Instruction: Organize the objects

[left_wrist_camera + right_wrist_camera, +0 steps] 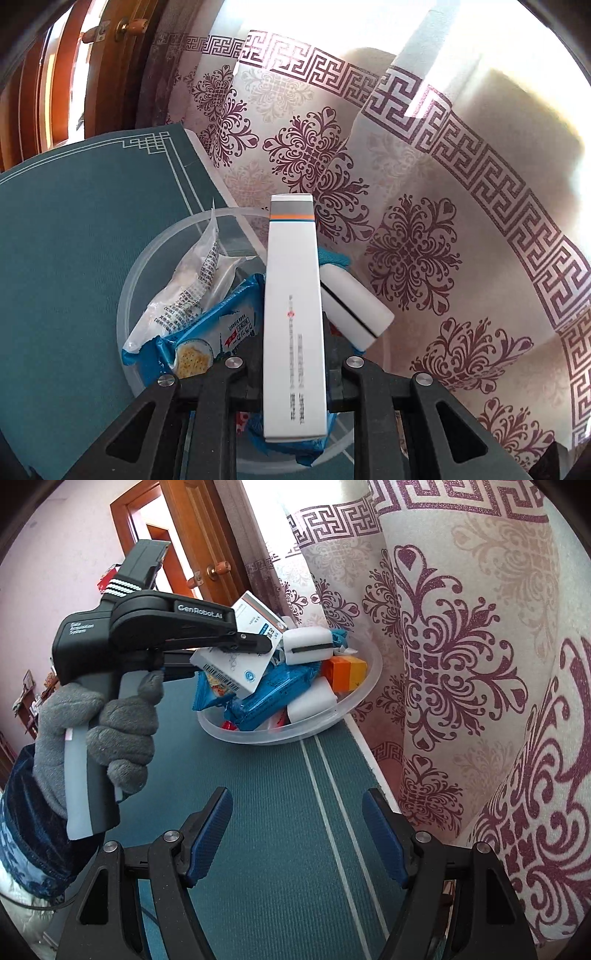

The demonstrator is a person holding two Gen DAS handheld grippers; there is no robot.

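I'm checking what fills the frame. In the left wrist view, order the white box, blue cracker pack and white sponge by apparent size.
1. white box, largest, though it is held in the left gripper nearest the camera, which inflates it.
2. blue cracker pack, partly hidden.
3. white sponge, partly hidden; its rank against the pack is unsure.

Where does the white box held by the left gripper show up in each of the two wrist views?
Left wrist: white box stands centre frame, clamped above the clear bowl.
Right wrist: same box upper centre-left, in the left gripper, over the bowl.
Shared landmark: the blue biscuit packet in the bowl.
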